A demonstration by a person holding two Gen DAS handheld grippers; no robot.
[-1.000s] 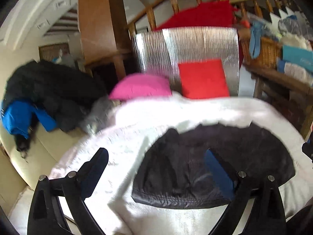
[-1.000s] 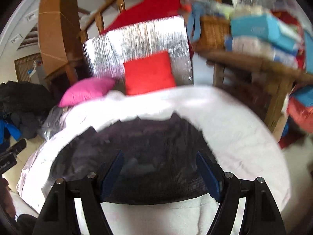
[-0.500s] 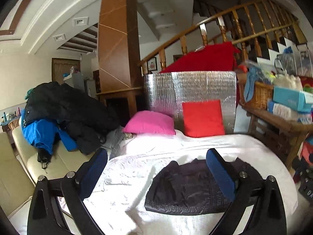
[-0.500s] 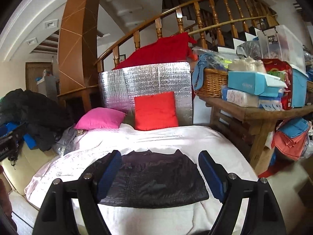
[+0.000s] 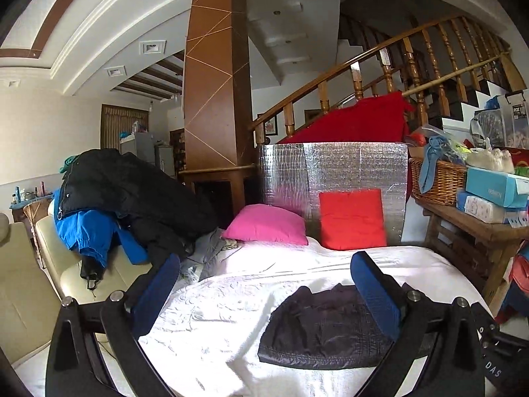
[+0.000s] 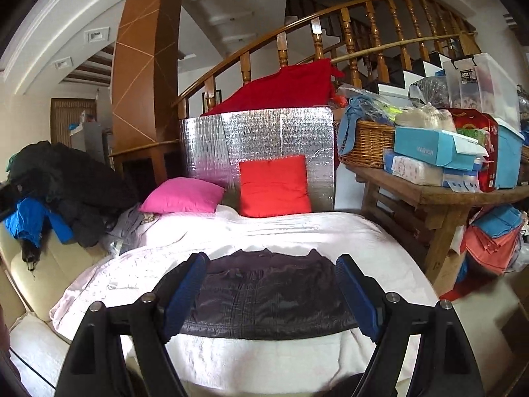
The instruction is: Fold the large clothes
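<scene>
Near the front edge of the bed (image 6: 380, 238), on the white cover, lies the dark jacket (image 6: 264, 294), flat and compact, hem toward us; we judge this garment folded. Left tool (image 5: 264, 284) and right tool (image 6: 271, 284) both hover above it, jaws spread, pinching nothing. What is left, we judge: the clothes pile (image 5: 132, 192) of black and blue garments heaped on the cream sofa (image 5: 29, 291) past the bed's left edge, unfolded. Containers: wicker basket (image 6: 367, 145) on the wooden worktop (image 6: 429, 195) right of the bed holds a blue cloth draped over its rim, other contents possibly bags, view poor. Clear bin (image 6: 479, 82) behind it; contents unclear.
</scene>
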